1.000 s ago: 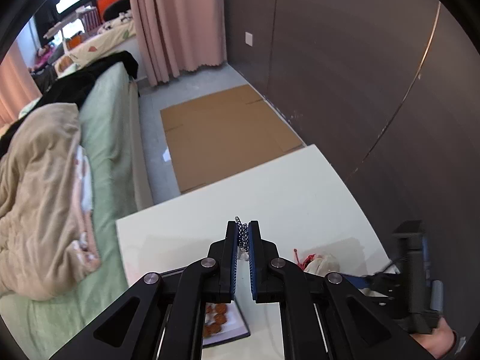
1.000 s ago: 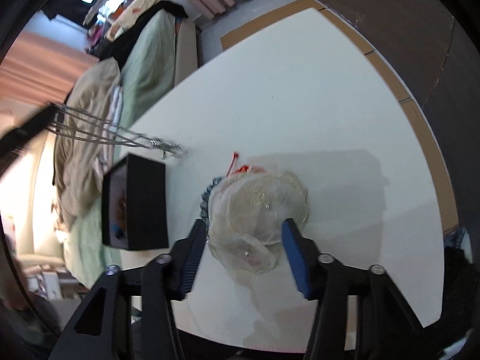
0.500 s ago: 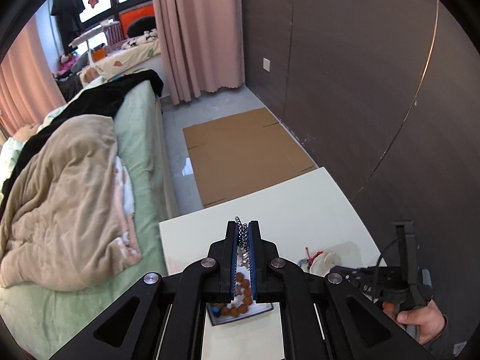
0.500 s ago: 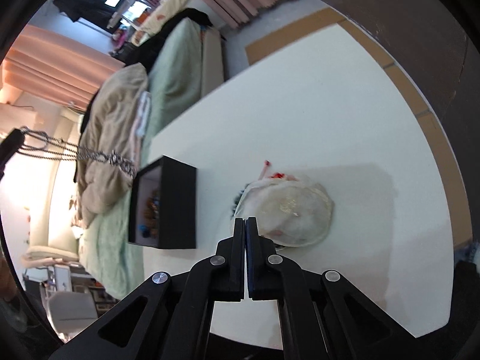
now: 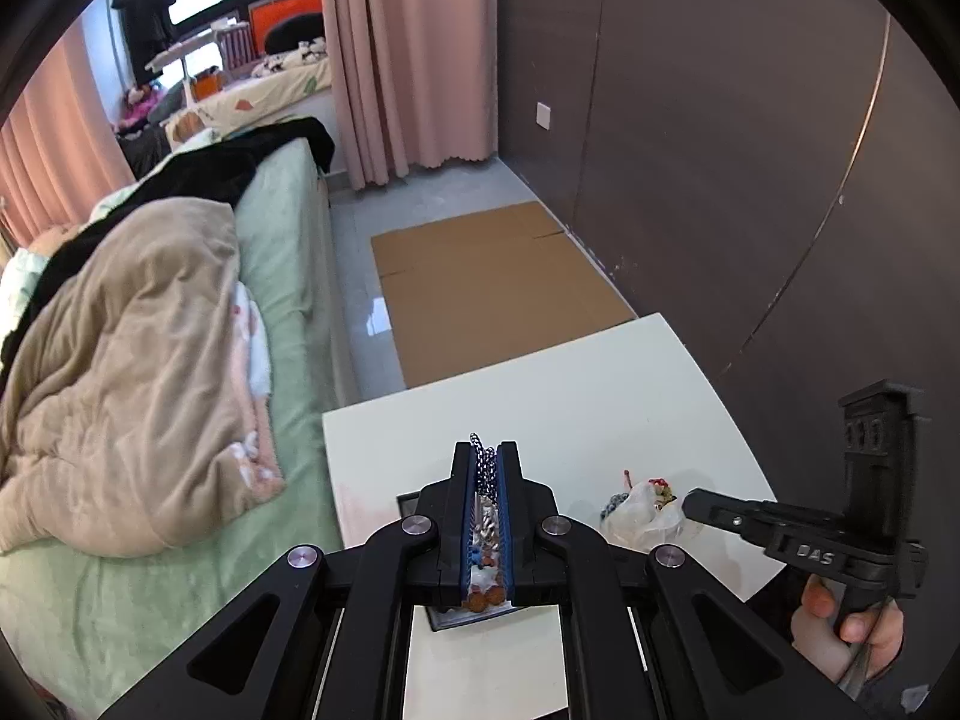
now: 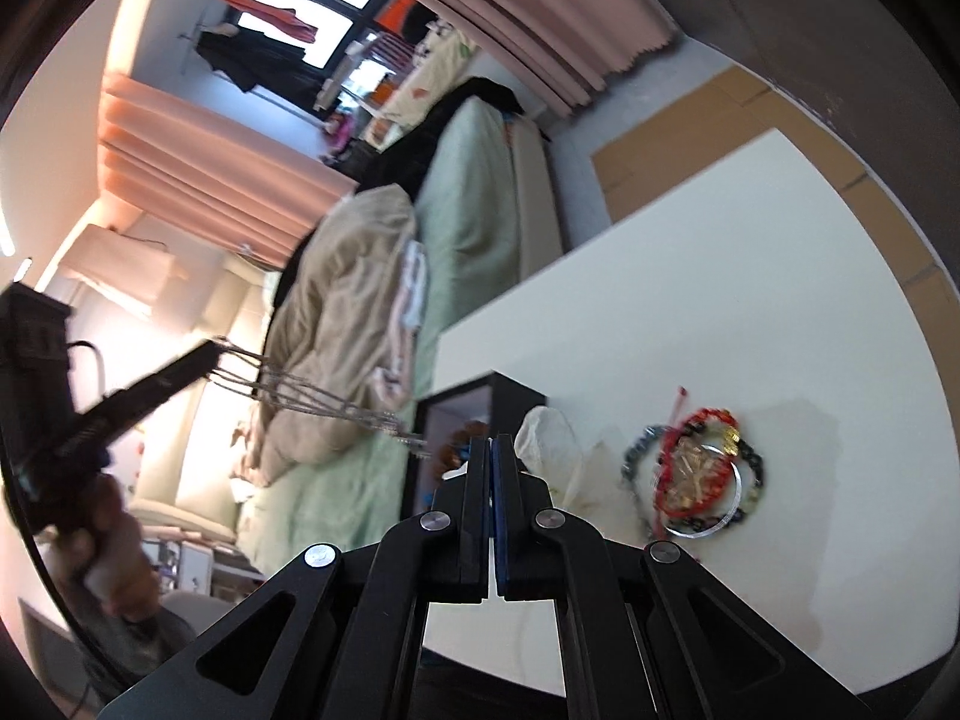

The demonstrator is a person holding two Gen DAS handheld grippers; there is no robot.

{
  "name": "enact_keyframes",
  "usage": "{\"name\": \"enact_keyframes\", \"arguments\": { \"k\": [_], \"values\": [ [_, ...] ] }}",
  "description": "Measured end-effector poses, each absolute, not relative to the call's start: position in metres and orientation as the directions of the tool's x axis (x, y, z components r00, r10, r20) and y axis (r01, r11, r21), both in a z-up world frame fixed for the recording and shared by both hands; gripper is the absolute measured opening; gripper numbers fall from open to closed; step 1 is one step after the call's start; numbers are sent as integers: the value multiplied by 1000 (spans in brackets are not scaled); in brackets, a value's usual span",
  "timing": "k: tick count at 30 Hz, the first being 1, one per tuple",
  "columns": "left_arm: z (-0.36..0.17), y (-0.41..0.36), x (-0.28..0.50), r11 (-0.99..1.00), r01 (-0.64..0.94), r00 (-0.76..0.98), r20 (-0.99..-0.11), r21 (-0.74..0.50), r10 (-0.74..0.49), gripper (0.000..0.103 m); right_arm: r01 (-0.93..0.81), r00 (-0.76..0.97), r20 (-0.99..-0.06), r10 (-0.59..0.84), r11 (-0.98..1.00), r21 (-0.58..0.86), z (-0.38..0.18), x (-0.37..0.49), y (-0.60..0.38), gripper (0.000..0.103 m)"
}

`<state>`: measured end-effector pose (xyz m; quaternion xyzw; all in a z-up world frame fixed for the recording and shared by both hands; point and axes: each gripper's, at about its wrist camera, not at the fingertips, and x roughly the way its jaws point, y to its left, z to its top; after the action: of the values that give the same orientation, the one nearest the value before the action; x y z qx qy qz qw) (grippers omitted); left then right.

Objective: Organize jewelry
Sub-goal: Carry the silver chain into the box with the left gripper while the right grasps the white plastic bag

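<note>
**White table, a black box and a chain held aloft**

White and bare along its far half, the table (image 5: 540,396) fills the lower middle of the left wrist view, with a green bed (image 5: 282,252) at the left edge and flat cardboard (image 5: 492,288) on the floor beyond. In the right wrist view a black jewelry box (image 6: 480,402) stands open at the table's left edge, beads showing inside. Right of it, in the lower right of that frame, a heap of bracelets (image 6: 696,474) in red, dark and silver lies on the table, a clear plastic bag (image 6: 558,450) just beside it. The left gripper (image 5: 485,468) is clamped on a silver chain necklace (image 6: 312,390), which trails from its tips at the left of the right wrist view towards the box. The right gripper (image 6: 491,450) has its jaws pressed together; whether the bag's edge is pinched between them cannot be told. A hand (image 5: 852,630) holds its handle at lower right.
</note>
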<state>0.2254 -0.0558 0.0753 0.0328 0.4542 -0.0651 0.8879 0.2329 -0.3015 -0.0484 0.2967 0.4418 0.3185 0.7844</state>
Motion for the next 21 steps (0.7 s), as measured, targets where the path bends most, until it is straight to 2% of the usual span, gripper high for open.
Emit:
{"name": "enact_keyframes", "arguments": {
  "k": [11,17,21],
  "values": [
    [19,-62,250,983,170,500,-853,-74,-151,7,-269,457,-407,791,559,784,-33,233,-303,3],
    [-8,-57,259,989,139,456,-883,-56,-115,8,-292,459,-353,816,513,807,-28,235,-297,3],
    [-25,-43,260,983,111,384,-906,-144,-177,8,-306,448,-340,827,500,810,-28,238,-283,3]
  ]
}}
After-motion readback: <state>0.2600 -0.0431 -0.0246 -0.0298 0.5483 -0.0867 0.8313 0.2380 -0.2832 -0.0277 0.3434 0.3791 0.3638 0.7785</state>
